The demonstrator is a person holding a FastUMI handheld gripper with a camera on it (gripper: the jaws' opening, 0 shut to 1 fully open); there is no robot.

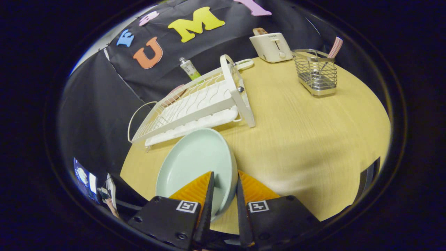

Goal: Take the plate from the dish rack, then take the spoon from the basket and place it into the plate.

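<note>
My gripper (224, 178) is shut on the rim of a pale green plate (195, 160), one finger inside the dish and one outside. The plate hangs tilted above the wooden table (306, 139), just in front of the white dish rack (198, 104). Beyond the fingers, far to the right, stands a wire basket (316, 73) with the pink checked handle of a spoon (335, 47) sticking out of it.
A white toaster (271, 46) stands at the back of the table beside the basket. A small tube (189, 68) lies behind the rack. Bare tabletop spreads between the rack and the basket.
</note>
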